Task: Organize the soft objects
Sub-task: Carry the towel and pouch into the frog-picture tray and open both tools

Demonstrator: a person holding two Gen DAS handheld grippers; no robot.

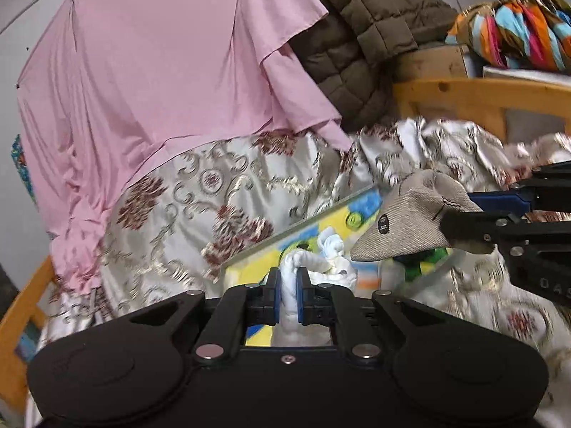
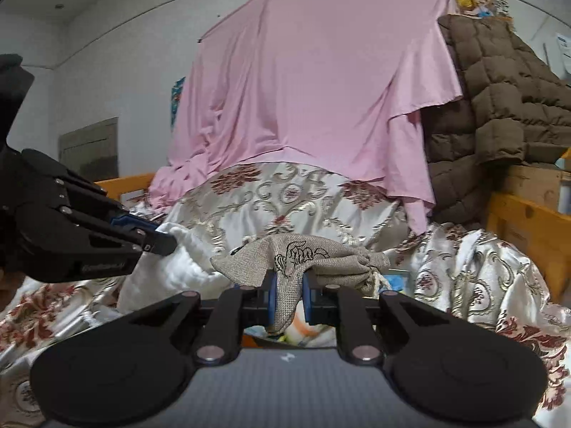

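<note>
Above the brocade bedspread (image 2: 285,196), my left gripper (image 1: 288,285) pinches white cloth (image 1: 321,267), my right gripper (image 2: 288,290) the burlap pouch (image 2: 307,253), keeping both lifted for sorting.

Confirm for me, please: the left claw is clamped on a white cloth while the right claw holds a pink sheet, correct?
Not quite: the right claw holds a beige woven pouch, not the pink sheet hanging behind, as the right wrist view shows. The left claw is indeed clamped on the white cloth.

The left tongs (image 1: 288,297) clamp a crumpled white cloth (image 1: 314,267); right of that cloth, the right tongs (image 1: 464,219) pinch a beige woven pouch (image 1: 410,221).
</note>
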